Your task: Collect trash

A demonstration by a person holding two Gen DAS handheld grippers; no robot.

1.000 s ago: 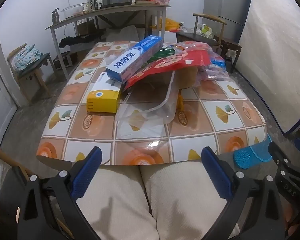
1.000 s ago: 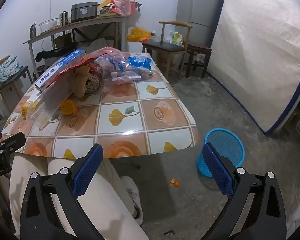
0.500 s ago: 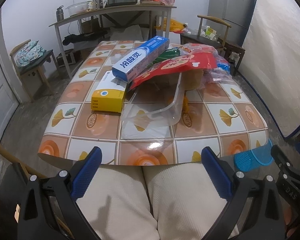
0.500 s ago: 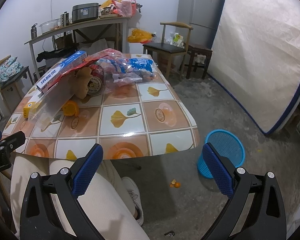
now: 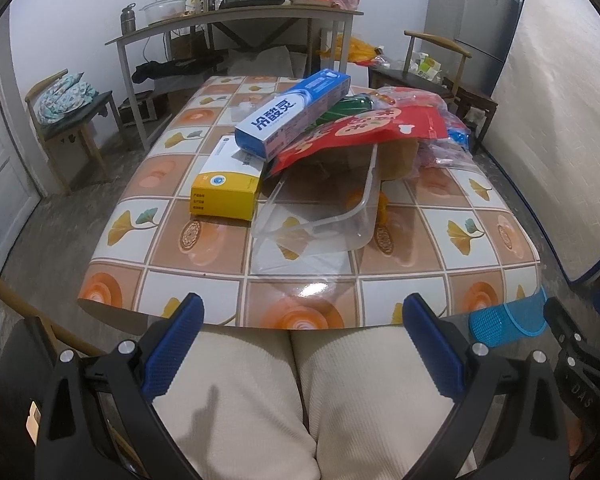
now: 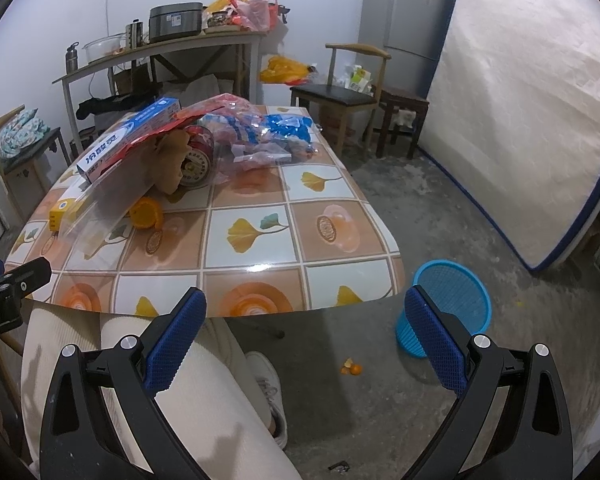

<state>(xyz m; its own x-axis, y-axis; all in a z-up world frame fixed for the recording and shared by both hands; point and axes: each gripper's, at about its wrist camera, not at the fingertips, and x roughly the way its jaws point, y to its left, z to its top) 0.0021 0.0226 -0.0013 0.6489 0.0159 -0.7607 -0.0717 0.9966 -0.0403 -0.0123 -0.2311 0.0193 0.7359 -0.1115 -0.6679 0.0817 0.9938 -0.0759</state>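
Note:
Trash is piled on the tiled table (image 5: 180,236): a blue toothpaste box (image 5: 294,114), a yellow box (image 5: 228,188), a red snack bag (image 5: 364,132), a clear plastic tray (image 5: 320,220) and crumpled blue-and-clear wrappers (image 6: 272,132). A round tin (image 6: 196,158) and an orange lid (image 6: 145,213) lie under the pile. A blue mesh bin (image 6: 452,304) stands on the floor right of the table. My left gripper (image 5: 304,344) is open over a person's lap, short of the table's near edge. My right gripper (image 6: 306,336) is open too, above the floor between knee and bin.
A mattress (image 6: 520,120) leans on the right wall beside a fridge (image 6: 404,24). A wooden chair (image 6: 340,92) and a cluttered side table (image 5: 236,20) stand behind. Another chair with a cushion (image 5: 66,96) is at the left. Orange peel (image 6: 352,368) lies on the floor.
Both grippers have lifted and tilted slightly, so the table and the bin sit a little lower and closer in view. Nothing on the table has moved.

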